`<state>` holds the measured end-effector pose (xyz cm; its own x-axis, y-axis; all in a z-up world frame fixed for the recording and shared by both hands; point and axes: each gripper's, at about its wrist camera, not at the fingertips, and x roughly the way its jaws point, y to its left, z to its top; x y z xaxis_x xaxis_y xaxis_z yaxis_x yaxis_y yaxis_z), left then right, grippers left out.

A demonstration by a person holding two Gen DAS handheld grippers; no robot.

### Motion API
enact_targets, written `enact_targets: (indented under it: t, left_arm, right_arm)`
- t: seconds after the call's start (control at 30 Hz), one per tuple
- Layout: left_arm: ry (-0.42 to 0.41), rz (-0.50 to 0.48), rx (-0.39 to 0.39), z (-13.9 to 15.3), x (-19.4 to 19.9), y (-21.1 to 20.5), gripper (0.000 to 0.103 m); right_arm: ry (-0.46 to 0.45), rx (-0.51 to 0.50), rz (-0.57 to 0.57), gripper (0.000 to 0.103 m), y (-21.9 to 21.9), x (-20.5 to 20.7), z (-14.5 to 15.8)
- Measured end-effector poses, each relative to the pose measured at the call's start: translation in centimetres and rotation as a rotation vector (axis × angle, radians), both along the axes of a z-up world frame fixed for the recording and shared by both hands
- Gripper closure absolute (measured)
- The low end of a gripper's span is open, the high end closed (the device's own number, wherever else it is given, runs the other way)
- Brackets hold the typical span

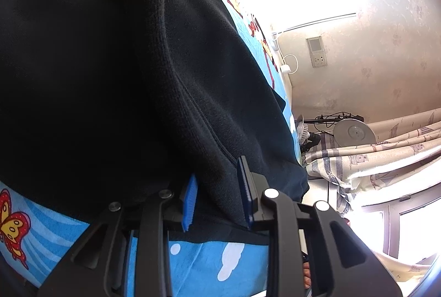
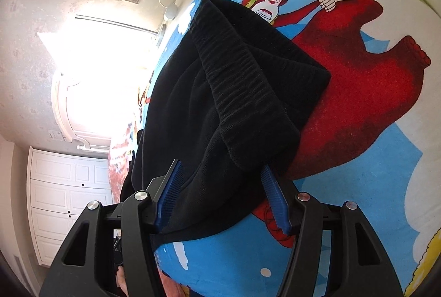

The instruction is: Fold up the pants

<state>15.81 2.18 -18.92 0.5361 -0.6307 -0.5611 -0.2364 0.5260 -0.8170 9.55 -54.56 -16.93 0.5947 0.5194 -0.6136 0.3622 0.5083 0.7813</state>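
Black fleece pants (image 1: 115,82) lie on a bed with a blue cartoon sheet (image 1: 209,264). My left gripper (image 1: 217,186) has its blue pads on either side of a fold of the black fabric and grips it. In the right wrist view the pants (image 2: 220,109) are bunched, with the ribbed waistband (image 2: 242,87) folded on top. My right gripper (image 2: 223,181) straddles the near edge of the pants with its blue pads wide apart, the cloth lying between them.
The sheet (image 2: 358,186) shows a red bear and a monkey. A wall with a socket (image 1: 317,51), a lamp (image 1: 354,131) and striped curtains (image 1: 386,159) lie to the right. White cabinets (image 2: 63,195) stand to the left in the right wrist view.
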Motion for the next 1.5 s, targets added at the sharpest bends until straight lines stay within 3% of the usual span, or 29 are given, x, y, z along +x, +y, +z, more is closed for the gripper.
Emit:
enact_targets:
  t: [0.13,0.2,0.23,0.3,0.33,0.37,0.47,0.53,0.6,0.7,0.73,0.83,0.9,0.93,1.0,1.1,1.17,1.27,1.37,1.43,1.5]
  left_arm:
    - [0.003,0.003,0.001,-0.2,-0.1,0.2,0.076]
    - [0.004,-0.002,0.007,-0.3,0.1,0.1,0.076]
    - [0.003,-0.007,0.01,-0.3,0.4,0.0,0.077]
    - [0.008,-0.02,0.03,-0.7,1.1,-0.2,0.094]
    - [0.016,-0.025,0.031,-0.7,1.4,-0.2,0.095]
    - [0.013,-0.022,0.026,-0.4,1.4,-0.2,0.096]
    - [-0.061,-0.036,0.066,3.3,0.3,-0.9,0.097]
    - [-0.11,-0.058,0.074,5.6,-0.9,-1.3,0.097]
    - [-0.116,-0.085,0.091,5.8,-2.1,-2.1,0.097]
    - [-0.02,-0.118,0.097,2.1,-2.1,-3.2,0.097]
    - [0.018,-0.112,0.089,0.7,-2.1,-3.3,0.097]
    - [0.024,-0.109,0.083,-0.2,-2.4,-2.9,0.093]
    - [0.046,-0.104,0.113,0.5,-2.4,-2.1,0.08]
    - [0.03,-0.09,0.157,1.5,-2.6,-1.6,0.075]
    - [-0.019,-0.059,0.346,4.4,-2.7,-0.9,0.051]
    - [-0.072,-0.017,0.707,8.4,-0.2,-0.5,0.041]
    - [-0.099,-0.028,0.875,10.1,3.5,-1.1,0.035]
    - [-0.084,-0.113,1.093,10.2,10.9,-3.4,0.033]
    - [0.05,-0.189,1.16,7.6,19.1,-4.0,0.033]
    - [0.181,-0.177,1.196,5.1,23.6,-3.0,0.034]
    - [0.294,-0.215,1.162,2.4,26.2,-1.8,0.041]
  right_arm:
    - [-0.003,0.003,0.004,0.045,0.8,0.3,-0.4]
    - [-0.018,-0.017,-0.01,0.05,0.8,0.4,0.0]
    - [-0.018,-0.036,-0.012,0.056,0.7,0.6,0.2]
    - [-0.017,-0.082,-0.005,0.078,0.8,0.9,0.8]
    - [-0.026,-0.11,0.009,0.082,0.8,1.1,1.5]
    - [-0.054,-0.139,0.022,0.089,0.9,1.1,2.7]
    - [-0.151,-0.291,0.052,0.091,1.7,0.4,7.6]
    - [-0.163,-0.307,0.039,0.093,1.0,0.0,8.5]
    - [-0.119,-0.314,0.024,0.094,-0.4,0.3,6.8]
    - [0.004,-0.288,0.017,0.094,-1.6,1.6,1.6]
    - [0.0,-0.296,0.016,0.094,-1.3,1.3,1.1]
    - [-0.01,-0.364,0.024,0.094,-0.6,0.8,1.6]
    - [-0.006,-0.377,0.026,0.095,-0.5,0.9,1.4]
    - [-0.005,-0.388,0.027,0.095,-0.4,0.9,1.5]
    - [-0.005,-0.438,0.034,0.095,0.3,1.0,1.7]
    - [-0.001,-0.505,0.043,0.094,1.0,1.0,1.8]
    - [0.004,-0.525,0.045,0.094,1.2,1.2,1.8]
    - [0.004,-0.533,0.046,0.094,1.3,1.2,1.8]
    - [0.008,-0.557,0.047,0.094,1.7,1.3,1.9]
    - [0.013,-0.566,0.045,0.094,1.8,1.5,1.9]
    - [0.015,-0.565,0.046,0.094,1.8,1.5,2.0]
